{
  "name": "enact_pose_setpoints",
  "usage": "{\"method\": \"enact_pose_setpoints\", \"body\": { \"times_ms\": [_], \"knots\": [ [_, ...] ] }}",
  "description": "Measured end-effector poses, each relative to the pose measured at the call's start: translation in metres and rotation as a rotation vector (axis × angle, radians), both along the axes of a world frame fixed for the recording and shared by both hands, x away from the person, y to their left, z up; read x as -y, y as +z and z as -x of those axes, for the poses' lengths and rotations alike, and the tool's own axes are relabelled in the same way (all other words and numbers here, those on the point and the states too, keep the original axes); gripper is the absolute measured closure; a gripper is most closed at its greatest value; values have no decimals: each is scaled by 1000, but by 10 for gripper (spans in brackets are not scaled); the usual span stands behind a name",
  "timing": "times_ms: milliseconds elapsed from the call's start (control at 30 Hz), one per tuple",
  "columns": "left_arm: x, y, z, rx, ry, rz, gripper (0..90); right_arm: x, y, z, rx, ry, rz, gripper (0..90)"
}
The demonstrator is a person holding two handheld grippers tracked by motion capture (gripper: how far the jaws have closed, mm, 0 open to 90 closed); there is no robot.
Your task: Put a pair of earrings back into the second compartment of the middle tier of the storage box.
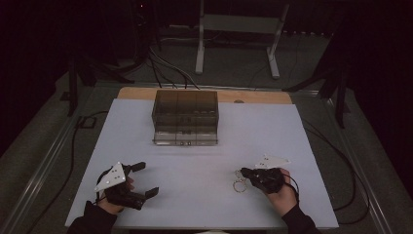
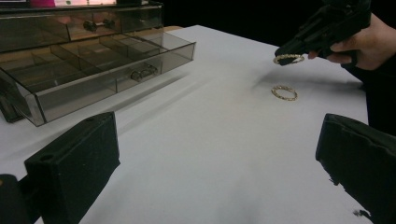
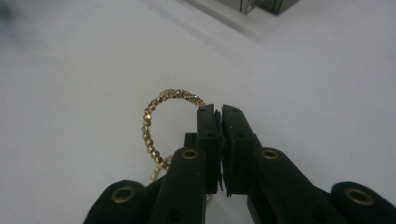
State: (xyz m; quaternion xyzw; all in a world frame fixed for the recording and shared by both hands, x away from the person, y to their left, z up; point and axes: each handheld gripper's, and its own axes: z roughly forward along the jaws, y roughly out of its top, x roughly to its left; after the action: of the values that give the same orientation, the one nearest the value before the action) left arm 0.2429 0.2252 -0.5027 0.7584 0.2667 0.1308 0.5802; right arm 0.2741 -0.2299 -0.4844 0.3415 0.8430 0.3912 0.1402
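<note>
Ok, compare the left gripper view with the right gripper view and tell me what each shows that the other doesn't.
Left gripper view alone: the second gold ring lying flat on the white table, the open bottom drawer of the smoky drawer box with its dividers, the person's right hand, and the left gripper with fingers wide apart.

Right gripper view alone: a close look at the right gripper with fingers pressed together on the held ring's beaded band.

Both: the held gold ring, the right gripper, the table.

Glossy smoked-plastic drawer box (image 1: 185, 117); beaded gold-metal ring (image 3: 156, 126); matt white tabletop (image 1: 195, 170).
</note>
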Motion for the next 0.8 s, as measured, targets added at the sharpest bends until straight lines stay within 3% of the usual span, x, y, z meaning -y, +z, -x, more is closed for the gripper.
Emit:
{"method": "enact_pose_setpoints", "body": {
  "times_ms": [233, 800],
  "knots": [
    [0, 0, 0, -1, -2, 3, 4, -15, 16, -13, 39, 35, 5, 871],
    [0, 1, 0, 4, -3, 0, 4, -53, 24, -41, 58, 110, 33, 871]
  ]
}}
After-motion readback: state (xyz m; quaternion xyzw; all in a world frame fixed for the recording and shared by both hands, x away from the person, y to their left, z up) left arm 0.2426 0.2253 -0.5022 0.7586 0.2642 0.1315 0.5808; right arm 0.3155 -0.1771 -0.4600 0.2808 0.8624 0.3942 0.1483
